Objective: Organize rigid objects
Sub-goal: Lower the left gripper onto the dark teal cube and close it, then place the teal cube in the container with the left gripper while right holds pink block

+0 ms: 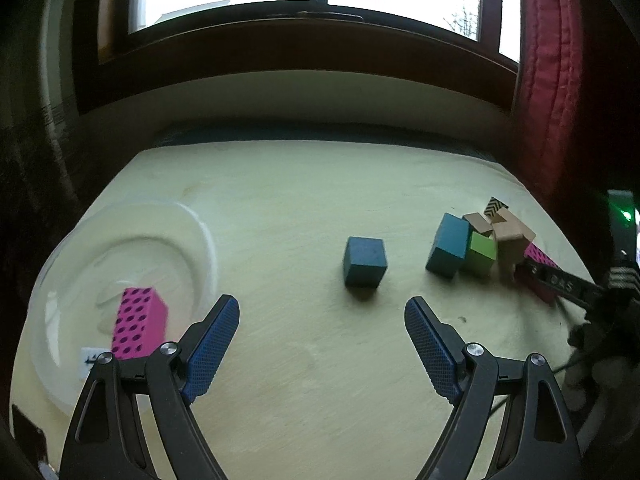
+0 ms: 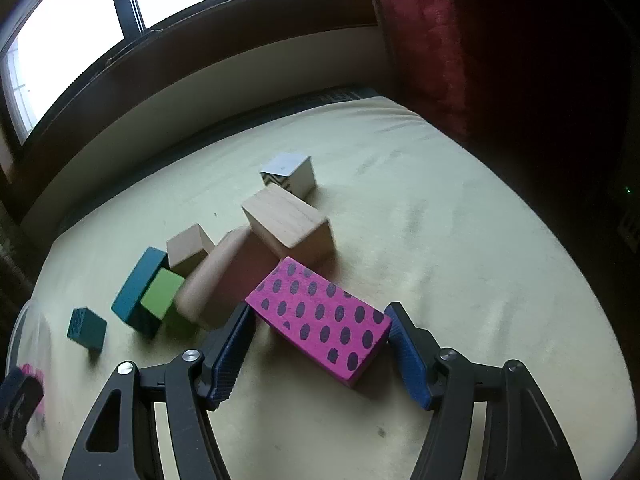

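Left gripper [image 1: 322,322]: jaws standing wide apart, holding nothing, hovering over the table [image 1: 300,200]. Ahead, a teal cube [image 1: 365,262] sitting alone. To its left, a white bowl [image 1: 72,264] holding one pink dotted block [image 1: 140,323].

Right gripper [image 2: 320,336]: jaws bracketing a second pink block [image 2: 320,320]; contact with the pads cannot be confirmed. Just beyond, clustered and touching: three wood blocks [image 2: 288,220], a green cube [image 2: 162,294], a teal block [image 2: 138,286], a chevron-patterned cube [image 2: 290,172]. Lettering on the right gripper's finger is showing in the left view but unreadable.
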`<state>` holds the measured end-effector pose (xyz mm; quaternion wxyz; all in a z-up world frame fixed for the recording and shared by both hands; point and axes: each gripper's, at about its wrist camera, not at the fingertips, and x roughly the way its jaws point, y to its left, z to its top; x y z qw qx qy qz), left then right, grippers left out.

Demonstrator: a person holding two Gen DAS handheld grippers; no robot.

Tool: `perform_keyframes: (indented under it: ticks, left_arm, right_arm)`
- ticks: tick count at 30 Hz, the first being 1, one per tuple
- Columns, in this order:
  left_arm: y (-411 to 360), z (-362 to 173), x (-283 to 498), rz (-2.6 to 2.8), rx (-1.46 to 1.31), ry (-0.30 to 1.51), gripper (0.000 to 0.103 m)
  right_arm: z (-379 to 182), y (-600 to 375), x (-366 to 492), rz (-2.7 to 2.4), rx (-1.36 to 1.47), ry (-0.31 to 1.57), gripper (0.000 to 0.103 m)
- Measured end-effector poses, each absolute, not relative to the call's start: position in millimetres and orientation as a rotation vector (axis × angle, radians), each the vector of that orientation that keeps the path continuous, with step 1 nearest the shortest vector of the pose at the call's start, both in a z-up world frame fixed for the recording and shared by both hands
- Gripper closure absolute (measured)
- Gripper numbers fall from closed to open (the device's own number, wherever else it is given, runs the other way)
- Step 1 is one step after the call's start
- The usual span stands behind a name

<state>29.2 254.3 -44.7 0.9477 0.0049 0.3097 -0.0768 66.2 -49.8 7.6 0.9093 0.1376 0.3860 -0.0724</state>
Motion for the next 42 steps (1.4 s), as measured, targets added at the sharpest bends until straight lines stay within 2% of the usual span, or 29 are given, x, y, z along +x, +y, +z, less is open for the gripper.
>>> perform_keyframes:
  ticks: [12,14,17,19,23,25,27,42]
  left_arm:
    - [221,-60,75,-0.169,0.010,0.690,0.018]
    - [217,-61,80,-0.164,0.019,0.682,0.020]
    - [212,-64,90,-0.162,0.032,0.690,0.031]
    - [211,-67,97,-0.165,0.033,0.704,0.042]
    - [211,-72,107,-0.176,0.013,0.730,0.057]
    - [212,-74,109,-0.187,-0.001,0.741,0.068]
    - [212,-76,108,-0.182,0.005,0.735,0.072]
    - [224,-56,72,-0.200,0.010,0.634,0.072]
  right_arm:
    - [5,-54,50,-0.140,0.269,0.750,0.033]
    - [4,-56,51,-0.140,0.275,0.751,0.033]
    - [4,-55,49,-0.139,0.281,0.752,0.033]
    - [4,-56,49,-0.138,0.280,0.752,0.033]
    - [4,-56,51,-0.139,0.281,0.752,0.033]
    - [3,-56,51,-0.140,0.280,0.752,0.033]
    - [3,-56,51,-0.141,0.281,0.751,0.033]
    - [5,-60,46,-0.177,0.304,0.726,0.033]
